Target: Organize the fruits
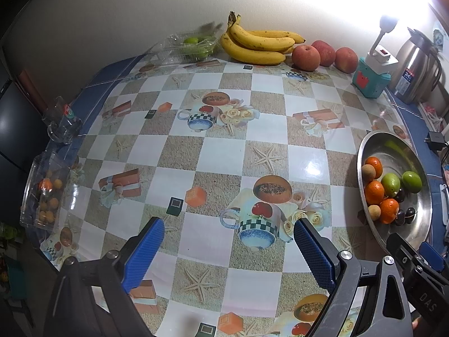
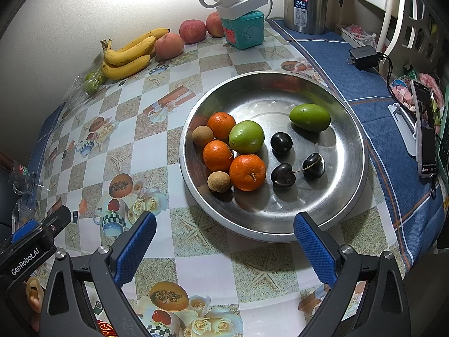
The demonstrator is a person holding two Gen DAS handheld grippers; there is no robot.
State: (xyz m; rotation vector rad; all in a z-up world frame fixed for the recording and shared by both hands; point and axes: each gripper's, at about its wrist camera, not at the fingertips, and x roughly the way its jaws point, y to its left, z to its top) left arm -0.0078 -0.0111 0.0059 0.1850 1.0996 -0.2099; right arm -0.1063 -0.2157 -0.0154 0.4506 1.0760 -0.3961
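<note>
- Fruits sit in three places: mixed in a steel bowl (image 2: 350,129), loose along the wall, and in clear boxes at the table's left edge.
- Table (image 1: 224,151): checked plastic cover, bare in the middle.
- Bowl, near right of table: three oranges (image 2: 247,172) clustered touching, two green fruits (image 2: 246,136), one of them lying apart, three dark cherries (image 2: 281,142), two small brown round fruits (image 2: 202,135) by the oranges.
- Bananas (image 1: 256,43) at the back wall, apples (image 1: 306,57) just beside them; a clear box with green fruits (image 1: 193,46) to their left.
- Clear box (image 1: 42,193) at left edge holds small brown and orange fruit; contents blurred.
- Right gripper (image 2: 224,226): fingers spread wide, holding nothing, hovering just before the bowl's near rim.
- Left gripper (image 1: 228,233): fingers likewise spread and empty, over bare table.
- Step, as judged: sorting. Bowl mix fits either fruit being gathered in or being sorted out to the boxes; cannot settle which.
- Any pick from the bowl calls for a gentle closing on round fruit; cherries and the brown fruit are small and could roll on steel.
</note>
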